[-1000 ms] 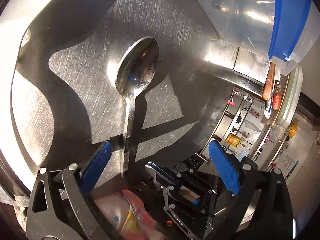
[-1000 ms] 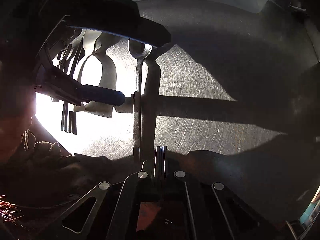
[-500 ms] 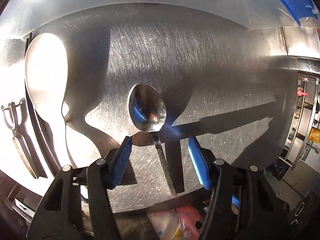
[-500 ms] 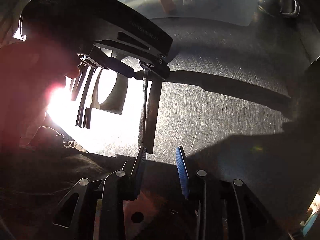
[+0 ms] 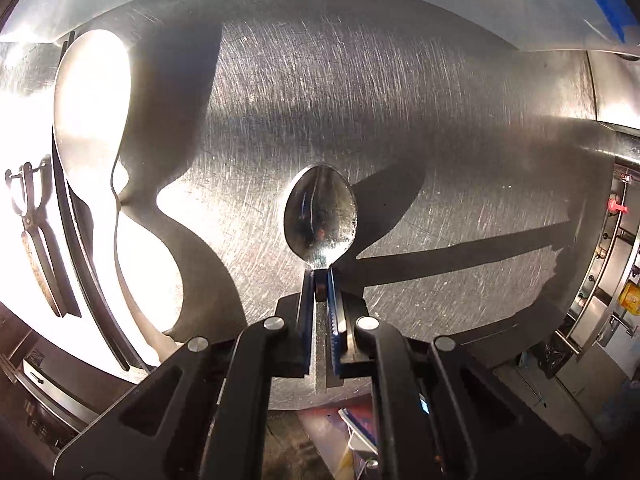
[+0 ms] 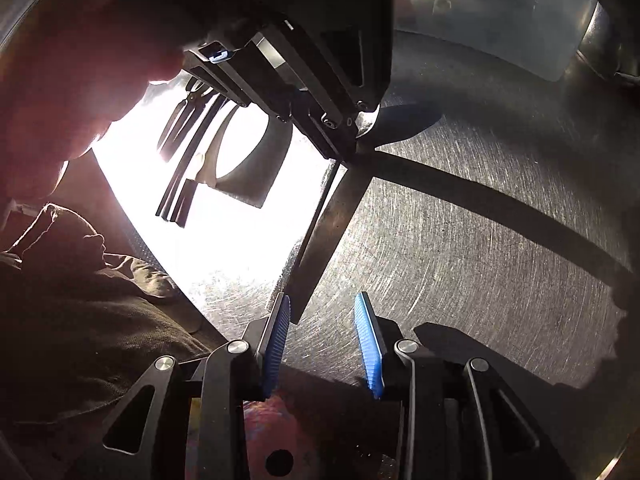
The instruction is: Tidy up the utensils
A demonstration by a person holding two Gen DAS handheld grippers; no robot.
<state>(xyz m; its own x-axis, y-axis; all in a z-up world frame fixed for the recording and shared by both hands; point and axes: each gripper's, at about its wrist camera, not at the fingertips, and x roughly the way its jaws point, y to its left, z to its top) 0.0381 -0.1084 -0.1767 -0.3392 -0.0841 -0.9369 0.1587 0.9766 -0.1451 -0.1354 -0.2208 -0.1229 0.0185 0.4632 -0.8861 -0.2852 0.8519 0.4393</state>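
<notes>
Worktop: scratched steel counter [image 5: 420, 128] fills both of your wrist views, with hard glare along its left side and long dark shadows across it.
Container: a clear plastic tub [image 5: 480, 4] with a blue lid edge sits at the far end of the counter; you also see it at the top of the right wrist view [image 6: 500, 20].
Left gripper [image 5: 321, 280]: you have its blue-padded fingers pressed together on the neck of the spoon, just below the bowl. In the right wrist view its black body [image 6: 320, 80] hangs over the counter, with your hand [image 6: 80, 80] behind it.
Right gripper [image 6: 326, 320]: your fingers [image 6: 368, 344] are spread apart with nothing between them. The left pad sits just beside the end of the spoon handle; whether it touches, you cannot tell from here.
White paddle: a large white spoon-shaped utensil [image 5: 92, 120] lies in the glare at the left.
Spoon: the metal spoon [image 5: 320, 216] points its bowl away from you, hollow side up, near the middle of the counter. Its handle [image 6: 320, 232] runs from the left gripper down toward the right gripper.
Dark sticks: thin dark rods [image 5: 88, 264] lie along the paddle's left side.
Peeler: a small peeler-like tool [image 5: 28, 216] lies at the far left, washed out by the light.
</notes>
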